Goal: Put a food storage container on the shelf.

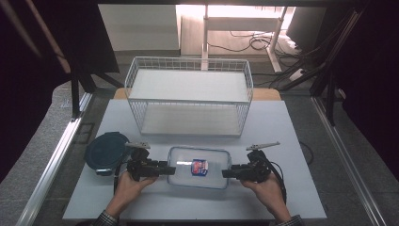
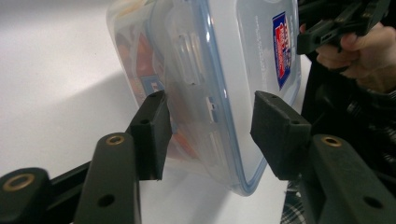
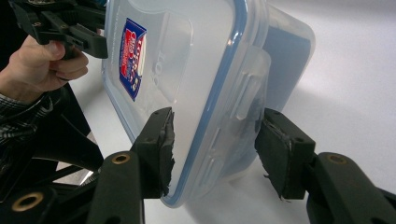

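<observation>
Claws are closing in from both ends of a clear plastic container (image 1: 199,166) lying on the white counter (image 1: 291,141). At the 9 o'clock end of the box in the high view, the left claw (image 1: 170,169) is straddling the short side; the left gripper view is showing its two black pads (image 2: 150,135) set either side of the box's edge, one against the underside and the other just clear of the lid, so a firm clamp cannot be told. At the 3 o'clock end, the right claw (image 1: 227,173) is doing the same — the right gripper view is showing one pad (image 3: 159,149) touching the blue-sealed lid rim and the other sitting just beside the latch flap, again too close to call as a grip.

Each claw is being held by a hand coming in from 6 o'clock, the left hand (image 1: 127,186) and the right hand (image 1: 267,187) both wrapping around the tool bodies. A red-and-blue label (image 1: 199,167) is showing on the lid.

Behind the container, toward 12 o'clock, a white wire basket (image 1: 188,94) is standing on the counter. A dark blue round lid (image 1: 106,151) is lying at about 9 o'clock — just beyond the left claw.
</observation>
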The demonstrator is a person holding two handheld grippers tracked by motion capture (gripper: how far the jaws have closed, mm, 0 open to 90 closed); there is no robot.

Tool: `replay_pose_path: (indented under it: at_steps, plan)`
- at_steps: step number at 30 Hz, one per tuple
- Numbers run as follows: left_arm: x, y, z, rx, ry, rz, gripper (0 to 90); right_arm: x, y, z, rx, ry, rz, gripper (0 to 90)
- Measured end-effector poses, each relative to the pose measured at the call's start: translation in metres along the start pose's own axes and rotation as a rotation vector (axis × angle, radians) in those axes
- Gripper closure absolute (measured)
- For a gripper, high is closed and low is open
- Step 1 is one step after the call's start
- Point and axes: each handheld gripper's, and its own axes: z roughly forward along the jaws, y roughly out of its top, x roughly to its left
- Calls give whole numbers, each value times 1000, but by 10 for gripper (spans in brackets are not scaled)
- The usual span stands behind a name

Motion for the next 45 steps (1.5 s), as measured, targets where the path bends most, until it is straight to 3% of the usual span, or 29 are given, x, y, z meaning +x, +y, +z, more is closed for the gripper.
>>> replay_pose_path:
  at_steps: [1,4,12,15,23,37,45]
  plan:
    - [2,-1,-1,-7,-15,-26,496,0,0,0,-7,-2,5,471]
    - [1,-2,-1,-13,-11,-39,506,1,-1,1,-18,-10,36,471]
    - [-4,0,-5,-57,29,-52,537,12,0,0,-57,-56,13,497]
    - [-8,4,-11,-92,32,-35,538,14,3,-2,-80,-55,-7,496]
    - [-15,16,-18,-116,29,-4,545,22,17,-14,-141,-65,-70,494]
    - [-28,40,-37,-145,41,49,554,32,42,-28,-198,-65,-102,492]
    - [-30,67,-56,-178,37,59,561,36,71,-34,-221,-43,-119,492]
